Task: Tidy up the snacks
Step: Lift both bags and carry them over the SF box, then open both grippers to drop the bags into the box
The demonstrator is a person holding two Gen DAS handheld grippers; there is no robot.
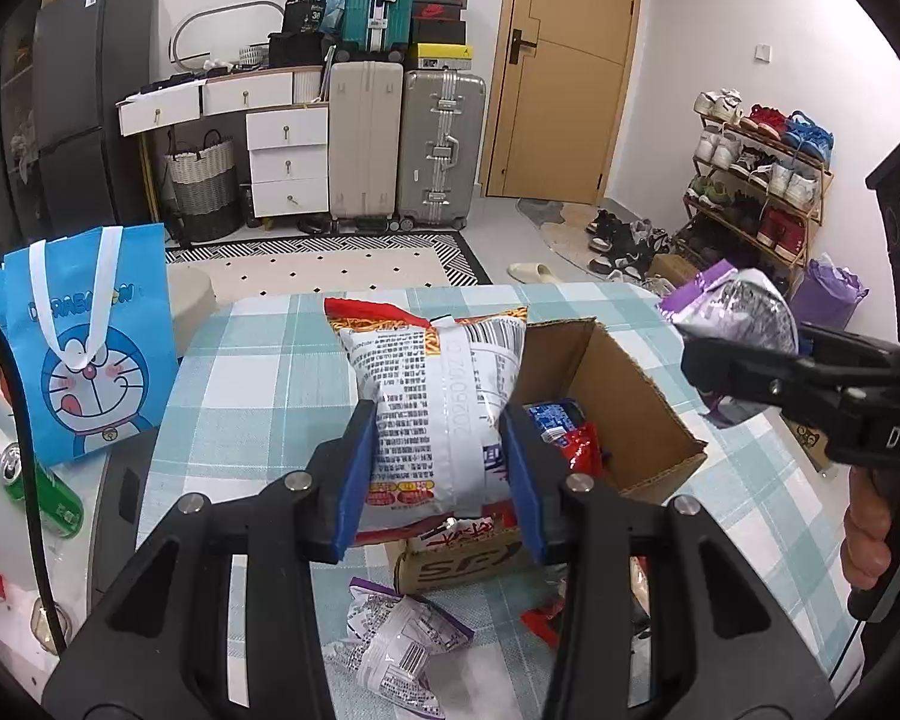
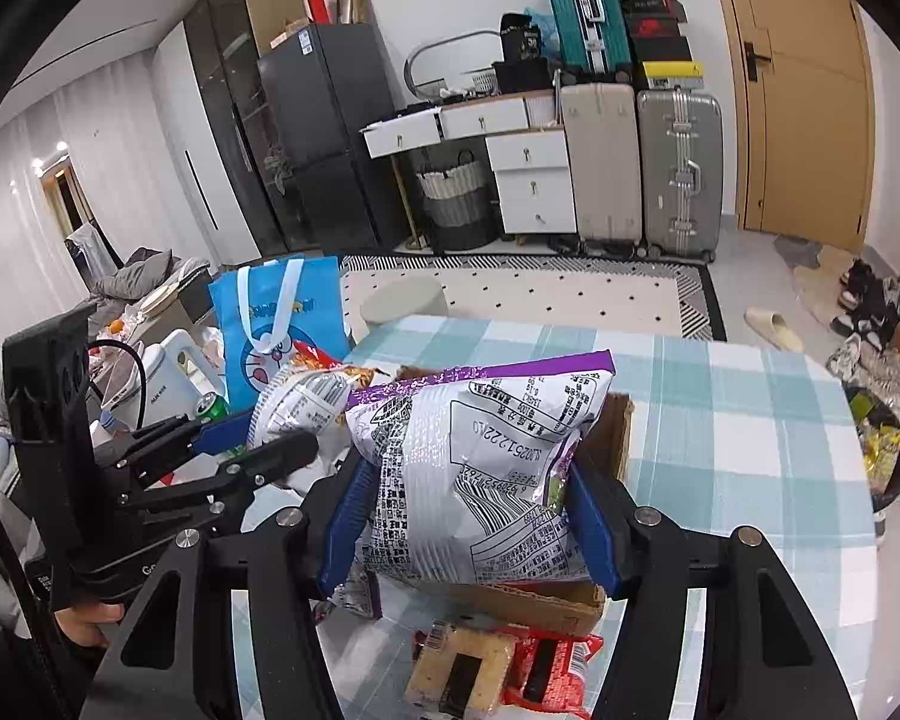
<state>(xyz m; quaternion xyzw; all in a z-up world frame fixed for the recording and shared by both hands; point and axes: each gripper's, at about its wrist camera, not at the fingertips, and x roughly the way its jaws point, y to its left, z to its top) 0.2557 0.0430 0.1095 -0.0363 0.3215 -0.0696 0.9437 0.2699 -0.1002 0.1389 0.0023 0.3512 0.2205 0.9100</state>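
Observation:
My left gripper [image 1: 438, 480] is shut on a white and red snack bag [image 1: 438, 402], which hangs over the near left corner of an open cardboard box [image 1: 624, 396]. Blue and red packets [image 1: 561, 426] lie inside the box. My right gripper [image 2: 468, 516] is shut on a white and purple snack bag [image 2: 480, 468], held over the same box [image 2: 612, 438]. In the left wrist view that purple bag [image 1: 735, 315] shows at the right, above the table beyond the box's right side. The left gripper [image 2: 243, 444] with its bag [image 2: 303, 402] shows at the left of the right wrist view.
The box stands on a table with a blue checked cloth [image 1: 258, 372]. Loose packets [image 1: 390, 648] lie on the cloth in front of the box, and a biscuit pack [image 2: 459, 669] and red packet [image 2: 555, 669] too. A blue cartoon bag [image 1: 90, 348] and green can [image 1: 36, 480] sit left.

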